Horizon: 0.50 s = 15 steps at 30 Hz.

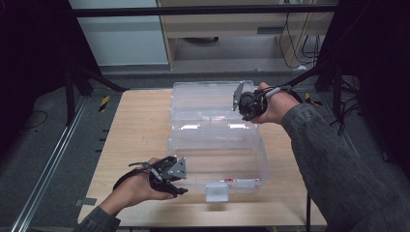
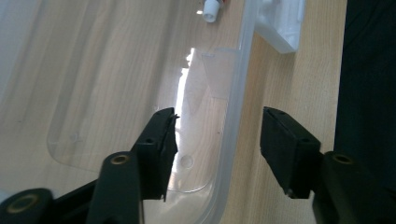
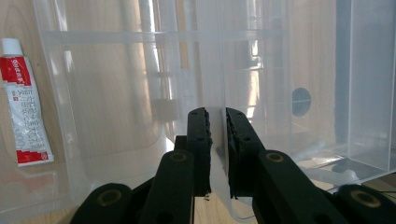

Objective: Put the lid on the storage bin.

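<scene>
While the right gripper (image 3: 216, 154) pinched the lid's (image 1: 208, 104) thin edge, the left gripper (image 2: 217, 149) straddled the bin's (image 1: 217, 159) rim, fingers released; stiff, slick, probably light.

Both forearms are wearing grey, heathered long sleeves (image 1: 333, 164). The left gripper (image 1: 180, 189) is showing a black body, a grey three-cornered plate (image 1: 177, 169) with small fastener holes, and a black cable (image 1: 126, 176) looping behind it. The right gripper (image 1: 240, 103) is showing the same black housing, a grey plate (image 1: 238, 90) and a cable with a pale sleeved section (image 1: 273, 91). The jaws are appearing matt black and blocky, with brass-coloured pivot screws (image 2: 120, 159) on the linkage arms.
</scene>
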Available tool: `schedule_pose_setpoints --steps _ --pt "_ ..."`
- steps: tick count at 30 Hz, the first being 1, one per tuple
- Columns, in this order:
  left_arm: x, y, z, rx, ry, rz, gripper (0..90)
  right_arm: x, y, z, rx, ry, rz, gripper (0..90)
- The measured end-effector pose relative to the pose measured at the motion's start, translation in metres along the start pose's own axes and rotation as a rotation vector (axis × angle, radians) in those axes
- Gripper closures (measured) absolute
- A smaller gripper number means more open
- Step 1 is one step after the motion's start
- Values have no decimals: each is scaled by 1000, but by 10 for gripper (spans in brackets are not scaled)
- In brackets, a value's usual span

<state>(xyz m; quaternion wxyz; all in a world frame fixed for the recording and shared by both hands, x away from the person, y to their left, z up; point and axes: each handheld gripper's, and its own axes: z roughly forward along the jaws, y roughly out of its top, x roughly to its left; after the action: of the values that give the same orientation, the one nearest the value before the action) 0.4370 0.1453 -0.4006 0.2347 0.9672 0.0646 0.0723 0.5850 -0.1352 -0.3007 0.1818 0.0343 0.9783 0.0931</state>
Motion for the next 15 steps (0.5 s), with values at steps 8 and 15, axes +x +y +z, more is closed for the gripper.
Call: schedule_pose_setpoints --steps 8,15 --pt "2 0 5 51 -10 10 629 0 -1 0 -8 -4 10 806" --pt "2 1 9 68 -26 11 809 1 -2 0 -9 -5 12 808"
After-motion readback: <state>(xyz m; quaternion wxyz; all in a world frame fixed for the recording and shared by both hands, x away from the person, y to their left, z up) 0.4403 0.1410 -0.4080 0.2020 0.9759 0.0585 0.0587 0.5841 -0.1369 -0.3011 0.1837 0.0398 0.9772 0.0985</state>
